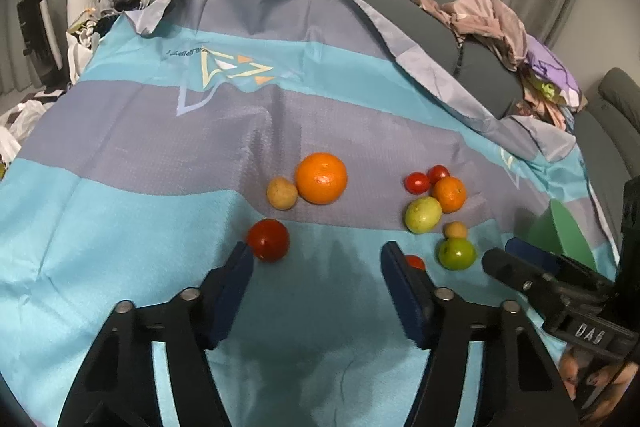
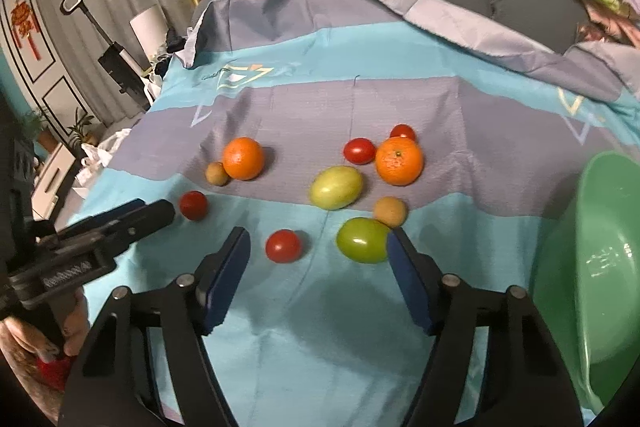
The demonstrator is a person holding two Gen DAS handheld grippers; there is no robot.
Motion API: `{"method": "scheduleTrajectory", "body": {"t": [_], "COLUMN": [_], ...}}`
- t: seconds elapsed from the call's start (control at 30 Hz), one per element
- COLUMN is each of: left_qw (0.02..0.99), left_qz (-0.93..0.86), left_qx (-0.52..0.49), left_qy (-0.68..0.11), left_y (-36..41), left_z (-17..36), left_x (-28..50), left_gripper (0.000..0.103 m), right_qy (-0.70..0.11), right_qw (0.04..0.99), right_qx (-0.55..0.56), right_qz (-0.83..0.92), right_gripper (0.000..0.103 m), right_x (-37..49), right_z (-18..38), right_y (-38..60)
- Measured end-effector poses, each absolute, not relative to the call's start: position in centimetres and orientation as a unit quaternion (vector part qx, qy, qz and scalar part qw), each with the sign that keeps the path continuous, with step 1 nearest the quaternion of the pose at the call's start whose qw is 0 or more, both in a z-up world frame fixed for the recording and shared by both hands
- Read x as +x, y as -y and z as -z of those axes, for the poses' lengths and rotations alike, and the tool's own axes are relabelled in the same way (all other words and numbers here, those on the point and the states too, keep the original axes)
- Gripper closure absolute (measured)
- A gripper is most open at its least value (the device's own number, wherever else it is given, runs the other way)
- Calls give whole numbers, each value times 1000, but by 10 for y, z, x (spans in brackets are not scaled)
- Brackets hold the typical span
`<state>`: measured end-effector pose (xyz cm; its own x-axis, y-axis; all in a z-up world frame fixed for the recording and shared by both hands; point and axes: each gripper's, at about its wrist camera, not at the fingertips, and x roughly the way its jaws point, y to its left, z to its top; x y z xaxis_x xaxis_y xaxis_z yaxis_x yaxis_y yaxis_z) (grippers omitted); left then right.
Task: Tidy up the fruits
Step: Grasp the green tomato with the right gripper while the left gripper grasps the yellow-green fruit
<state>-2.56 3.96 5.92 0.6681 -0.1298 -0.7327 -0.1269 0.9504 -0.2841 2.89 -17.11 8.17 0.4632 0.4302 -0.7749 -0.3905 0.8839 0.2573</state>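
Several fruits lie on a blue and grey striped cloth (image 1: pixel 120 227). A large orange (image 1: pixel 321 178), a small tan fruit (image 1: pixel 282 193) and a red tomato (image 1: pixel 268 239) sit at the left. At the right lie a smaller orange (image 2: pixel 399 161), two green fruits (image 2: pixel 336 187) (image 2: pixel 362 239), another tan fruit (image 2: pixel 390 211) and several small red tomatoes (image 2: pixel 283 246). My left gripper (image 1: pixel 318 253) is open and empty, its left pad beside the red tomato. My right gripper (image 2: pixel 318 241) is open and empty, above the cloth near the lower green fruit.
A green plastic basin (image 2: pixel 592 287) stands at the right edge of the cloth. A pile of clothes (image 1: pixel 512 39) lies on the grey sofa (image 1: pixel 440 35) behind. Bags and clutter (image 1: pixel 92 23) sit at the far left.
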Motion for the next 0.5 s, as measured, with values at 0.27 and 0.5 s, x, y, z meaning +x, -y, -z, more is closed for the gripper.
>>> {"method": "scheduleTrajectory", "body": {"t": [0.27,0.5], "left_qw": [890,873], "left_qz": [35,107], "left_qx": [-133,-142], "left_qy": [-434,-454], "left_y": [-23,2], "left_z": [-65,-67], "left_x": [4,51], "left_gripper": [56,57], "right_qy": [-509,-520], "right_qw": [832,820], "right_qx": [44,39], "right_qz": [-217,-237], "right_gripper": [61,60], "right_x": [70,61], "right_z": [-74,-63], "right_y": [178,182]}}
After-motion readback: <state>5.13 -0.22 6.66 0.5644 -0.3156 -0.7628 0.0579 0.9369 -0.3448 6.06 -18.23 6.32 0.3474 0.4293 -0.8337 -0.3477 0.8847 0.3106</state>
